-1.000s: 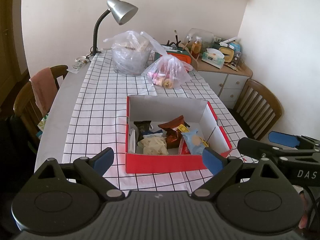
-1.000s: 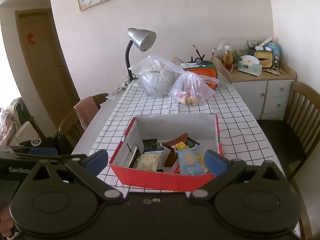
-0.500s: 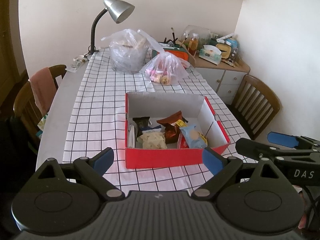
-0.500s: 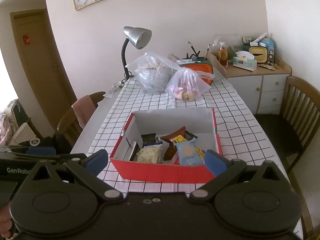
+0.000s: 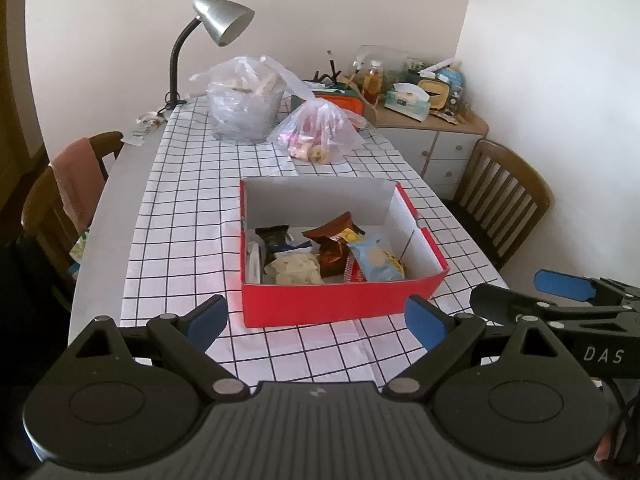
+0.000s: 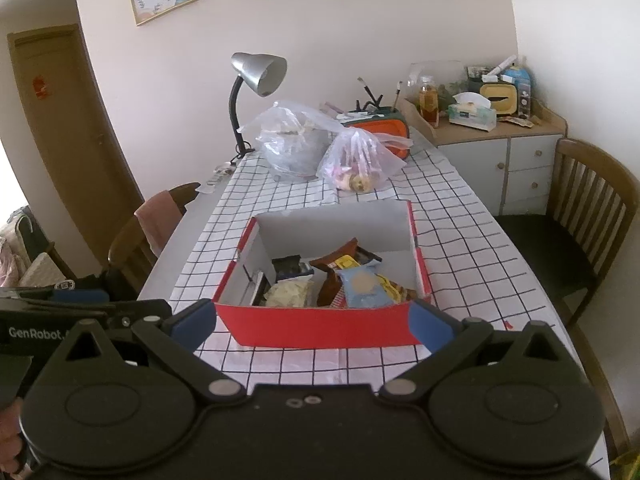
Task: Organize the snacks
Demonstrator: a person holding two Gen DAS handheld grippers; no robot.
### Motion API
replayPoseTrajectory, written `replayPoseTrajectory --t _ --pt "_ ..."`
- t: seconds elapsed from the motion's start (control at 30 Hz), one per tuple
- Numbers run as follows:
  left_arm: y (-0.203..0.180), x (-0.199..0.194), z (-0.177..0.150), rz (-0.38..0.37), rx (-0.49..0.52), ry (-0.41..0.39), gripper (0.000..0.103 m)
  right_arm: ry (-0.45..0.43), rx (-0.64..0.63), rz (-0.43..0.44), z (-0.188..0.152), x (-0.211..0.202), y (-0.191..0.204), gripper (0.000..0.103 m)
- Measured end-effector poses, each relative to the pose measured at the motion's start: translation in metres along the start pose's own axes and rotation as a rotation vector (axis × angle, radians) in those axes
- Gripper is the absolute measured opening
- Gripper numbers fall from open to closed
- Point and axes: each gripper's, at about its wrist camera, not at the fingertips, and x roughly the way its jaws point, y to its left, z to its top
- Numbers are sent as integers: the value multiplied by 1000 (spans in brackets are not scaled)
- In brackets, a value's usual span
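Holding snack packets (image 5: 332, 256) (several, jumbled), red box (image 5: 340, 308) sits on checked cloth (image 5: 192, 216)

My left wrist camera sits above the near end of the table (image 5: 120, 208), looking down its length at the red box (image 5: 340, 308) just ahead. My right wrist camera faces the same way from right of that box (image 6: 320, 328), equally near. Both share the box, the lamp (image 5: 222, 24) (image 6: 260, 72) beyond it, and each other's claw at the frame edge.
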Motion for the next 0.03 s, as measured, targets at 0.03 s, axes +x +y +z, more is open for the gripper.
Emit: replayPoseTrajectory --t 0.03 --pt "-2 1 0 -2 0 2 96 4 3 0 -1 0 -2 103"
